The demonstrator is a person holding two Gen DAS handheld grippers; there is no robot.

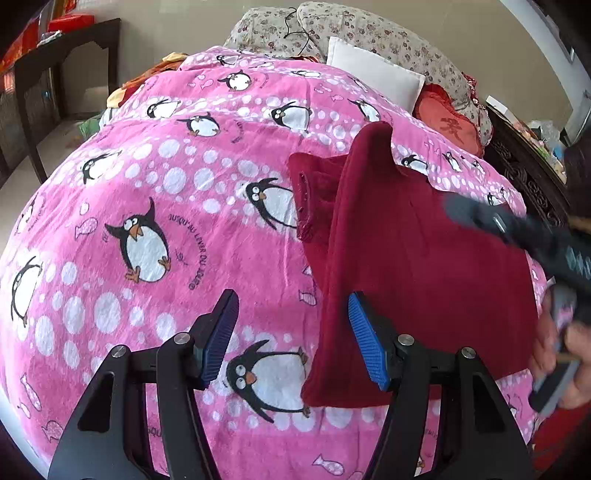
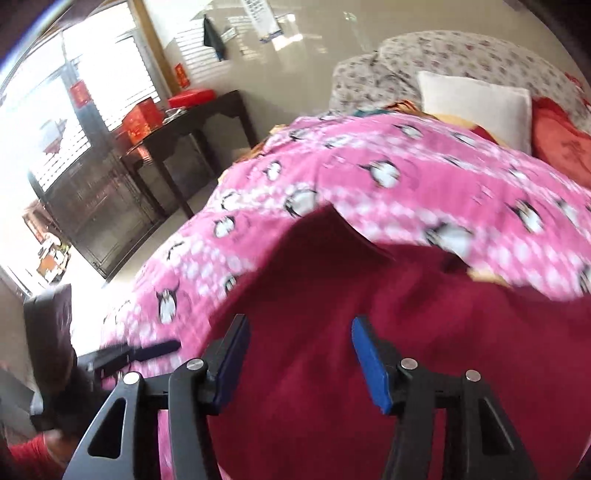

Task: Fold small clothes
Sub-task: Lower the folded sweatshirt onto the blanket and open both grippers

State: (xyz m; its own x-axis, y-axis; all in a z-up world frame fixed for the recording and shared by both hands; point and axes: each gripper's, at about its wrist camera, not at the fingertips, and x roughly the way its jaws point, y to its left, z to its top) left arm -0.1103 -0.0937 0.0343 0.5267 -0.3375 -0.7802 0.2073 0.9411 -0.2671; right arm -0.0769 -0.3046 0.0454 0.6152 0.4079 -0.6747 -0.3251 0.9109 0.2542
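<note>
A dark red small garment (image 1: 424, 277) lies partly folded on the pink penguin blanket (image 1: 147, 184), with a narrow flap pointing toward the pillows. My left gripper (image 1: 293, 332) is open over the garment's left edge; its right pad (image 1: 365, 343) is above the cloth and its left pad above the blanket. In the right wrist view my right gripper (image 2: 303, 354) is open just over the red garment (image 2: 332, 295), with nothing pinched. The picture there is blurred. The right gripper (image 1: 456, 208) also shows, blurred, over the garment's right side, with a hand (image 1: 569, 354) behind it.
A white pillow (image 1: 376, 74), floral bedding (image 1: 369, 33) and a red cushion (image 1: 450, 122) lie at the head of the bed. A dark wooden table (image 2: 184, 122) with red boxes stands left of the bed. Carved dark furniture (image 1: 524, 173) runs along the right.
</note>
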